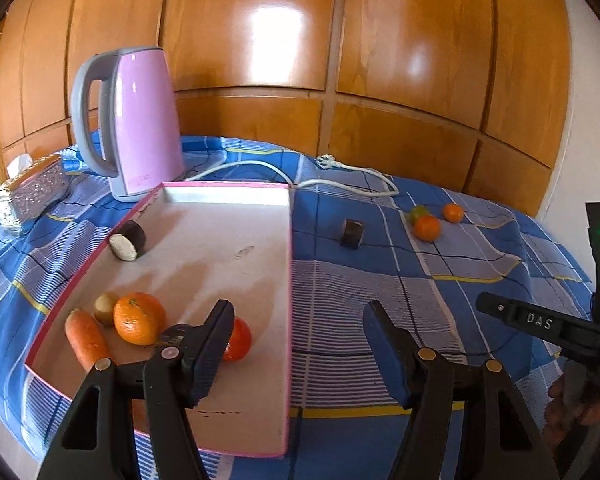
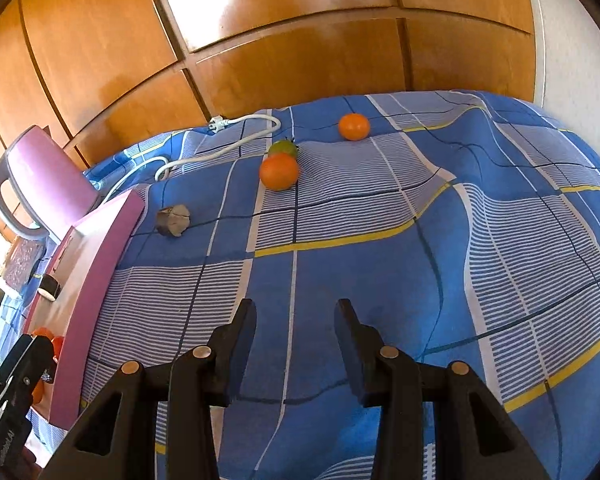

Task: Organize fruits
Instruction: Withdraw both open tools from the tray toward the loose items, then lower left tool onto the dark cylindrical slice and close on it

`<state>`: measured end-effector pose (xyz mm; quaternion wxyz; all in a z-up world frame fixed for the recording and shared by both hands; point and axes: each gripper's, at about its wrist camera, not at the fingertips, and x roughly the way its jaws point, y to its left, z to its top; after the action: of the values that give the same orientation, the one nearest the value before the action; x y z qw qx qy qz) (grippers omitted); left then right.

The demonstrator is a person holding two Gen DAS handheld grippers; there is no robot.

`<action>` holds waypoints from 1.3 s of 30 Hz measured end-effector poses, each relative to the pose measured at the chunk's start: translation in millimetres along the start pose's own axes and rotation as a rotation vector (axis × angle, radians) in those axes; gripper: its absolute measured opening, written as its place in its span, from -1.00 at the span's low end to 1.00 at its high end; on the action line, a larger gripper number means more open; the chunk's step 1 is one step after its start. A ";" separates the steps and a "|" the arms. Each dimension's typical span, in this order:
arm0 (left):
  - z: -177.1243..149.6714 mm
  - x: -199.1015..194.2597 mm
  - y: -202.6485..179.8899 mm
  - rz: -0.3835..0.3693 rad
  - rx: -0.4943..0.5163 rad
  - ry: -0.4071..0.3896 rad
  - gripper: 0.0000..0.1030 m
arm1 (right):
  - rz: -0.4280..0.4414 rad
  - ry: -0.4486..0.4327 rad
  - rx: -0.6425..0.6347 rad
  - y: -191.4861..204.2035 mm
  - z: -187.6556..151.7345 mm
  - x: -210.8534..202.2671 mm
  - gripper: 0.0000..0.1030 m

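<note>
- The left tool [image 1: 298, 328] stood with its jaws apart and nothing between them, hovering over the right edge of the pink-rimmed tray [image 1: 290, 280]; its left finger [image 1: 216, 340] covered part of a red-orange fruit [image 1: 239, 338] lying in the tray.
- The right tool [image 2: 295, 328] was also parted, more narrowly, and empty, above the blue checked cloth [image 2: 380, 272] to the right of the tray.
- Inside the tray lay an orange [image 1: 134, 320], a carrot [image 1: 85, 338], a small brownish fruit [image 1: 105, 308] and a cut dark piece [image 1: 128, 240].
- On the cloth right of the tray sat another dark piece [image 2: 174, 220], two oranges [image 2: 279, 172] [image 2: 353, 126] and a greenish fruit [image 2: 283, 147], half hidden behind the nearer orange.
- The pink kettle [image 1: 140, 120] stood behind the tray; its label was too blurred to read.
- The other tool's body at the left view's right edge bore the letters "DAS" [image 1: 540, 322].
</note>
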<state>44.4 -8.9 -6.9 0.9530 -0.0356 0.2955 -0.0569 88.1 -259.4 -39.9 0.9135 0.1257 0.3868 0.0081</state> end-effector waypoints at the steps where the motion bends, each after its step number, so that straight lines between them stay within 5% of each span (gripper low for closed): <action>1: -0.5 0.9 -1.5 -0.006 0.004 0.003 0.31 | 0.002 0.002 0.000 0.0 0.0 0.4 -0.20; 15: -5.5 8.4 -21.9 -0.039 0.088 0.041 0.47 | 0.002 0.014 0.008 -3.2 3.2 6.6 -0.20; 24: 11.7 30.8 -44.2 -0.083 0.113 0.087 -0.06 | 0.000 0.007 -0.003 -2.5 5.3 10.7 -0.20; 39: 48.3 109.3 -49.8 -0.066 -0.013 0.201 -0.10 | 0.025 -0.003 0.041 -4.3 24.9 25.9 -0.20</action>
<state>157.0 -70.8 -23.2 0.9158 -0.0458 0.3888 -0.0896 123.5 -266.3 -42.5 0.9110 0.1494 0.3842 0.0112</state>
